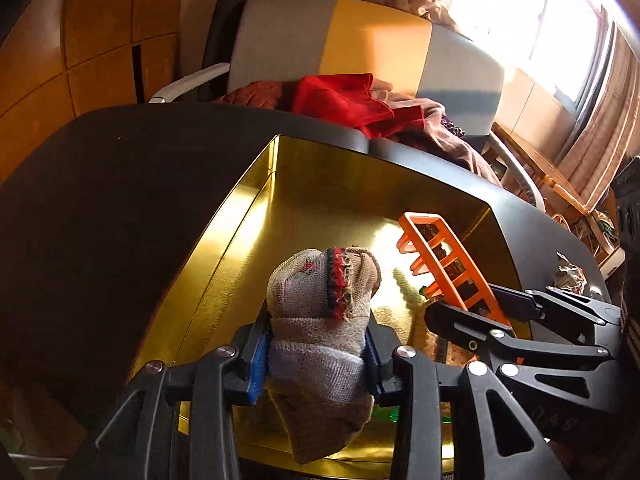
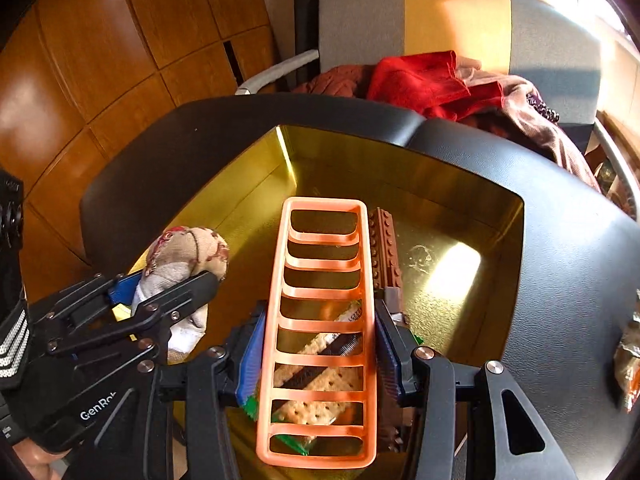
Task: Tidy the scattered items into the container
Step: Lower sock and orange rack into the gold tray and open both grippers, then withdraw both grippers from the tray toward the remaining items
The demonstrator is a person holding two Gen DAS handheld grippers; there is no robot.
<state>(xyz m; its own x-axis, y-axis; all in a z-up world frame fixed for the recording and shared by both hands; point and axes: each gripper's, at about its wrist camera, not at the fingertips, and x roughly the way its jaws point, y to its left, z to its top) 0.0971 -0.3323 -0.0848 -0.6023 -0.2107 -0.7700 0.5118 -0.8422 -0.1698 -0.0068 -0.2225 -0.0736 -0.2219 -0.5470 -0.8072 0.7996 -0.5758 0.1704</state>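
Note:
My left gripper (image 1: 316,344) is shut on a rolled beige sock (image 1: 320,300) with a red and dark stripe, pinched between the blue pads. It hangs over the near left part of an open gold tin (image 1: 320,168). My right gripper (image 2: 320,344) is shut on an orange slatted rack (image 2: 324,293), held lengthwise above the middle of the tin (image 2: 400,168). A brown toy brick (image 2: 386,248) and a cracker packet (image 2: 320,378) lie on the tin's floor under the rack. In the right wrist view the left gripper (image 2: 168,284) and sock (image 2: 188,248) sit at the left.
The tin rests on a black leather surface (image 2: 560,260). A crumpled wrapper (image 2: 628,360) lies at that surface's right edge. Behind stands a grey and yellow chair (image 2: 360,20) piled with red cloth (image 2: 420,80). Wooden panels (image 2: 100,60) fill the left.

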